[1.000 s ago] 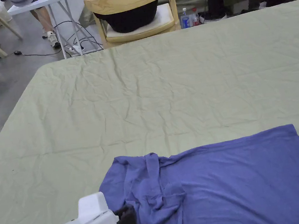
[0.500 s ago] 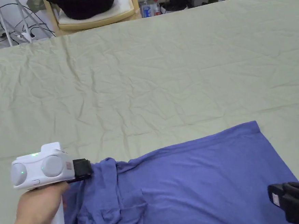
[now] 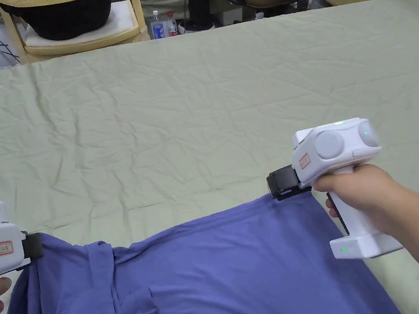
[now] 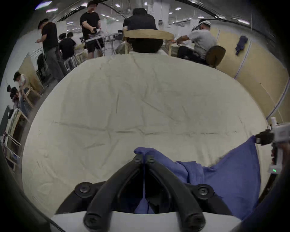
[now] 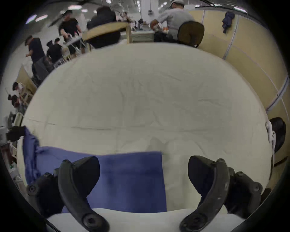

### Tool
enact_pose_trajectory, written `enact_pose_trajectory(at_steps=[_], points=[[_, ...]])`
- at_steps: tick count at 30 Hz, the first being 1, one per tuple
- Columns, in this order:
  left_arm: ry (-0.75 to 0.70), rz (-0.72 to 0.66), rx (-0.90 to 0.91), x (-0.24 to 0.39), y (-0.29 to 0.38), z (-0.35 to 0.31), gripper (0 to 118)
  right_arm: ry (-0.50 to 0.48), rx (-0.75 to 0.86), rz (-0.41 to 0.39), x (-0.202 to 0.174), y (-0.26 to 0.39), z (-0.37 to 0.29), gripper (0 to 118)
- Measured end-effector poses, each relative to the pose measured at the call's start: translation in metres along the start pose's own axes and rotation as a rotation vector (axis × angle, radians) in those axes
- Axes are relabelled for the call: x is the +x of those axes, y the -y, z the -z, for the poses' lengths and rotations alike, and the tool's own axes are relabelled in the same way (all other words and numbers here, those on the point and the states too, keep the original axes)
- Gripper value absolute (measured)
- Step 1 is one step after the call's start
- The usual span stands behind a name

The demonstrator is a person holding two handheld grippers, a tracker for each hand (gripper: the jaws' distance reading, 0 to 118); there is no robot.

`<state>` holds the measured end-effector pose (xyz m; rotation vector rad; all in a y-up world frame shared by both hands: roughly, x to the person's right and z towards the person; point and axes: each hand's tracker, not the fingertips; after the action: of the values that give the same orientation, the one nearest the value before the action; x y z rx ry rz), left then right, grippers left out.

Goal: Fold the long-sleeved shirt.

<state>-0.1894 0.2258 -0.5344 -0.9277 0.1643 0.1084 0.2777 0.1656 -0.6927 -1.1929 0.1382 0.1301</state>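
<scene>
Nearest, the left gripper (image 4: 144, 158) is clamped on a bunched corner of the blue long-sleeved cotton shirt (image 3: 229, 278), which spreads rightward from it to the right gripper (image 5: 143, 172), jaws spread wide above the far hem corner, wrinkled pale green tablecloth (image 3: 198, 118) beyond both.

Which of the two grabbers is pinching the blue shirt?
The left gripper: its fingers are closed on the shirt. The right gripper is wide open.
</scene>
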Motion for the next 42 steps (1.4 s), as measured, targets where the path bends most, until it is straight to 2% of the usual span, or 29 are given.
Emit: enact_pose_trajectory(at_steps=[1,2,3,4,5,6,7,10,13,16,22,25,29,33,38,40,42], points=[[0.004,0.009,0.004,0.001,0.001,-0.004,0,-0.006,-0.053,0.019,-0.002,-0.002,0.010,86],[0.005,0.013,0.006,0.002,0.000,-0.003,0,-0.012,-0.106,0.029,-0.004,-0.002,0.017,86],[0.008,0.016,0.005,0.002,-0.001,-0.005,0,0.004,-0.113,0.022,-0.004,0.000,0.021,80],[0.010,0.019,0.005,0.003,0.000,-0.007,0,0.015,-0.063,0.006,-0.007,-0.002,0.010,57],[0.012,0.022,0.007,0.003,-0.001,-0.008,0,0.012,-0.069,0.001,-0.010,-0.006,0.007,22],[0.013,0.025,0.006,0.002,-0.003,-0.006,0,0.007,-0.053,-0.014,-0.011,-0.007,0.002,7],[0.013,0.026,0.006,0.001,-0.004,-0.006,0,0.018,-0.021,-0.051,-0.019,-0.004,-0.011,7],[0.040,-0.013,0.027,-0.002,-0.009,-0.014,0,0.020,0.002,-0.069,-0.022,0.000,-0.037,7],[0.057,-0.007,0.074,-0.001,-0.006,-0.037,0,-0.027,0.093,-0.015,-0.020,0.019,-0.086,7],[0.087,0.024,0.128,-0.004,0.004,-0.070,0,-0.074,0.183,-0.091,-0.010,0.036,-0.134,7],[0.127,0.011,0.188,-0.020,0.053,-0.137,0,-0.219,0.359,-0.153,0.015,0.125,-0.217,7],[0.120,0.066,0.179,-0.024,0.088,-0.165,0,-0.257,0.372,-0.167,0.033,0.178,-0.235,7],[0.119,0.111,0.137,-0.028,0.142,-0.190,0,-0.279,0.316,-0.163,0.049,0.244,-0.231,7],[0.118,0.099,0.029,-0.031,0.194,-0.190,0,-0.284,0.212,-0.109,0.055,0.290,-0.202,7],[0.060,0.127,-0.133,-0.033,0.243,-0.158,0,-0.229,0.122,-0.137,0.042,0.314,-0.168,7],[0.027,0.065,-0.212,-0.033,0.253,-0.143,0,-0.212,0.091,-0.149,0.044,0.314,-0.148,7],[0.044,0.001,-0.237,-0.033,0.258,-0.132,0,-0.165,0.025,-0.124,0.040,0.313,-0.136,7]])
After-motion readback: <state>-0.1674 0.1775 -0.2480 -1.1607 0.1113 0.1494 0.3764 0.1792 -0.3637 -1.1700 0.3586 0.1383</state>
